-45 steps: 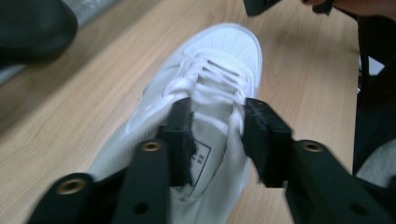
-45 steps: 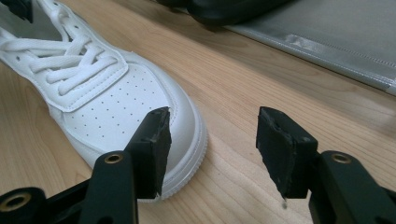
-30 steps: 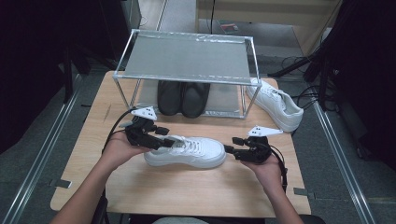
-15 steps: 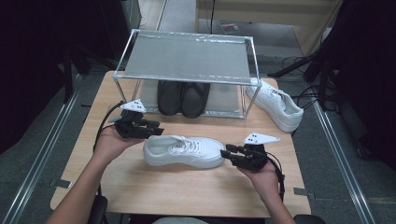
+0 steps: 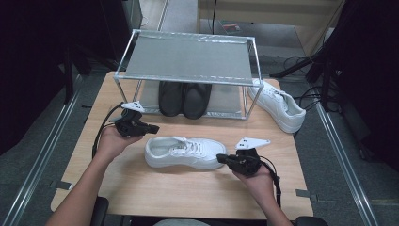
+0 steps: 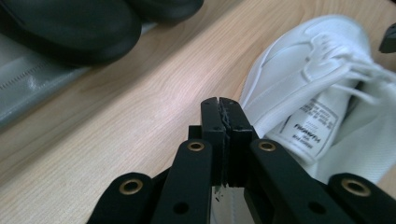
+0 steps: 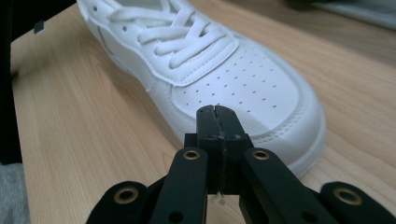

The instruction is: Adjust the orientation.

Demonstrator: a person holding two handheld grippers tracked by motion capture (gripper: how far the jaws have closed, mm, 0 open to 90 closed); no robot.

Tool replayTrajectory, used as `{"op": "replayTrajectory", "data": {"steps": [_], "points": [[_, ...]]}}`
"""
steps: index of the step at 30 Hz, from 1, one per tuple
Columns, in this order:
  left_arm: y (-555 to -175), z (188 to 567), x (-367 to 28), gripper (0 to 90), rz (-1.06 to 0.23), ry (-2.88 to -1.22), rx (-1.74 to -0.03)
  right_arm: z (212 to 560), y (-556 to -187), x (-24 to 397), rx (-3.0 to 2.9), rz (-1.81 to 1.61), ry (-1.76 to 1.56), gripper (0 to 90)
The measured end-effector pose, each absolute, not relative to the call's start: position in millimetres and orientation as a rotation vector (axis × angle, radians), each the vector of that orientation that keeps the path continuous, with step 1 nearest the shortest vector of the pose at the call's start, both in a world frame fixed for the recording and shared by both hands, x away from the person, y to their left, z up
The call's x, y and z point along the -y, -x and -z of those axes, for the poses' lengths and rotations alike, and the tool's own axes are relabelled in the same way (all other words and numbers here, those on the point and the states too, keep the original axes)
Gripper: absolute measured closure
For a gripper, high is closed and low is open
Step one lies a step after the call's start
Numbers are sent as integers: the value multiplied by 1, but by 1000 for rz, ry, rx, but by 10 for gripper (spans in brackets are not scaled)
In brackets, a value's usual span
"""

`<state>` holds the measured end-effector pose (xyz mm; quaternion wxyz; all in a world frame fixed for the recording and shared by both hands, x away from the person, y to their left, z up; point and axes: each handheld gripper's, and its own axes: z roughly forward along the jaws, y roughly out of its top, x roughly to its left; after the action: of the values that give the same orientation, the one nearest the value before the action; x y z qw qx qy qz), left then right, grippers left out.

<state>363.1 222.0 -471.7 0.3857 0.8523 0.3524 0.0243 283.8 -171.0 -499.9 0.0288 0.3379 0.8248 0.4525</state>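
Observation:
A white sneaker [image 5: 183,153] lies on its sole mid-table, toe to the right. My left gripper [image 5: 154,127] sits just behind its heel, apart from it. In the left gripper view, the gripper [image 6: 219,105] shows jaws pressed together and empty, with the sneaker's collar and tongue label [image 6: 317,93] to the right. My right gripper [image 5: 219,159] is at the toe end. In the right gripper view, that gripper [image 7: 215,112] is also shut and empty, just short of the perforated toe [image 7: 233,79]. Both pairs of jaws have just been closing with nothing between them.
A metal-framed rack [image 5: 188,59] stands at the back of the wooden table [image 5: 164,193], with a pair of black shoes [image 5: 183,99] under it. A second white sneaker [image 5: 277,106] lies at the back right, beside the rack. Dark floor and cables surround the table.
Both grippers have drawn back from the sneaker's ends, the left toward the rack, the right toward the front edge. Their jaws have gone from spread to shut. The sneaker has stayed put.

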Motion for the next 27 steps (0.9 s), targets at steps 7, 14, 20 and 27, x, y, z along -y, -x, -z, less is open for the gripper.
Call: {"op": "replayTrajectory", "data": {"steps": [7, 14, 20, 27], "points": [[-361, 480, -216, 898, -45, -2200, -881, 509, -285, 161, -2587, -1356, -1023, 900], [-355, 486, -213, 891, -48, -2222, -891, 509, -288, 161, -2558, -1342, -1046, 900], [-346, 487, -214, 879, 0, -2189, -891, 509, -295, 162, -2549, -1338, -1049, 900], [-331, 486, -207, 872, 0, -2195, -871, 510, -305, 159, -2534, -1349, -1059, 900]]}}
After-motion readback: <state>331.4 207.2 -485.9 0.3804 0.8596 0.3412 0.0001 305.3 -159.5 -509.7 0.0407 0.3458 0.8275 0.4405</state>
